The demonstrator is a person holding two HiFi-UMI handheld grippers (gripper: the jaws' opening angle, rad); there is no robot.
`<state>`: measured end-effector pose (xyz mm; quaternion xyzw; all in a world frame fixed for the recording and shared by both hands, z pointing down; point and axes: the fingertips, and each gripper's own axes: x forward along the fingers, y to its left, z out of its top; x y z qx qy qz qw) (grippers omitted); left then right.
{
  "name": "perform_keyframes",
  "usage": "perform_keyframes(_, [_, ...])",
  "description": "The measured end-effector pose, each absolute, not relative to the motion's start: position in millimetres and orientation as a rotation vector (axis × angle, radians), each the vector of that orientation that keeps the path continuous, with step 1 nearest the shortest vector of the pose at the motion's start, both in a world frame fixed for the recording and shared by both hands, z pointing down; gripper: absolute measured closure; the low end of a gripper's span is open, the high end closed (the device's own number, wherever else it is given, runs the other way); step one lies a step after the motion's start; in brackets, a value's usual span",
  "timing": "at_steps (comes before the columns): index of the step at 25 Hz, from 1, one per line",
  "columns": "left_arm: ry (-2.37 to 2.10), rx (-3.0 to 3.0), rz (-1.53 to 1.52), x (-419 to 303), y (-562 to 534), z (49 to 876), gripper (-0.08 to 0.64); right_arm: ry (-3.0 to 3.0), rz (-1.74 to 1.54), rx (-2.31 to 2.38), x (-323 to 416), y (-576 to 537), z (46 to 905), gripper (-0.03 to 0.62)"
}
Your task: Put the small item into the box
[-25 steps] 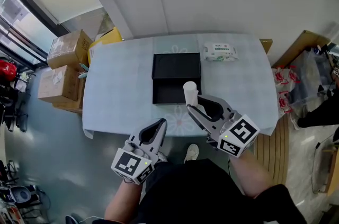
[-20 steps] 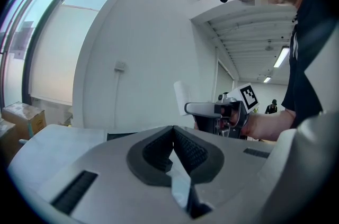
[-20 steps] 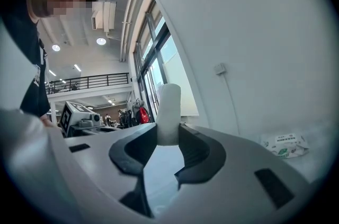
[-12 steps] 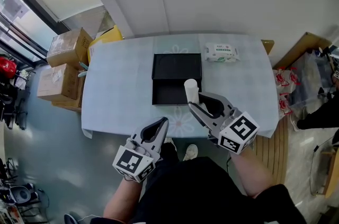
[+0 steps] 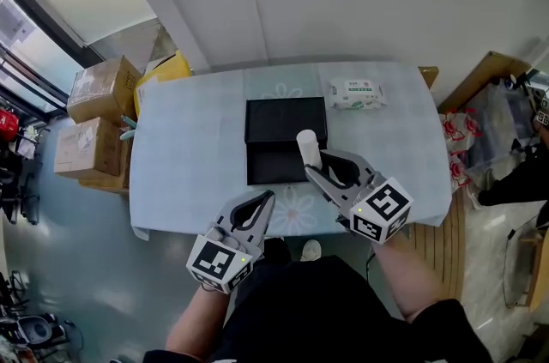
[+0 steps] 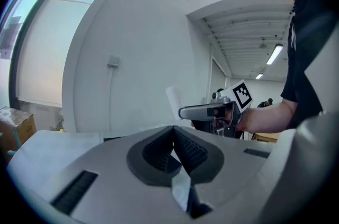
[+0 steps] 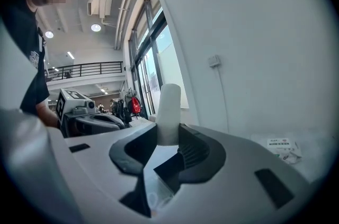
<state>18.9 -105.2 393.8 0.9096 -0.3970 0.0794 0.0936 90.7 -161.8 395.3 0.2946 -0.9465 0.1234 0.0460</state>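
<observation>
Right gripper [image 5: 316, 169] clamps the upright white cylinder [image 5: 307, 147] over the open black box's [image 5: 264, 166] right side; left gripper [image 5: 262, 202] sits closed, empty.

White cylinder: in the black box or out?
Out. The white cylinder stands upright, clamped between the pads of the right hand-held gripper, by the right edge of the black rectangular box in the head view.

Bright, even daylight from the tall glazed window [image 5: 19, 39] at ten o'clock; faint shadows. Gripper views bulge fisheye-round, corners black, foreground soft.
</observation>
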Motion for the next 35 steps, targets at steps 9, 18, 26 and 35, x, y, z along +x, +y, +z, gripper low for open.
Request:
perform_keyframes(9, [-1.097,2.682,0.266,3,-127,426,0.552,-2.709,0.355,0.817,65,-189,451,0.460])
perform_keyframes(18, [-1.036,2.638,0.293,-13,-144,459,0.552,-2.525,0.348,0.690,38,-209,511,0.460])
perform_keyframes(26, [-0.958,2.613,0.321,-14,-154,482,0.552,-2.274,0.149,0.512,24,-222,574,0.460])
perform_keyframes(35, [-0.949,2.571,0.336,-29,-166,499,0.552,-2.075,0.196,0.328,18,-225,630,0.460])
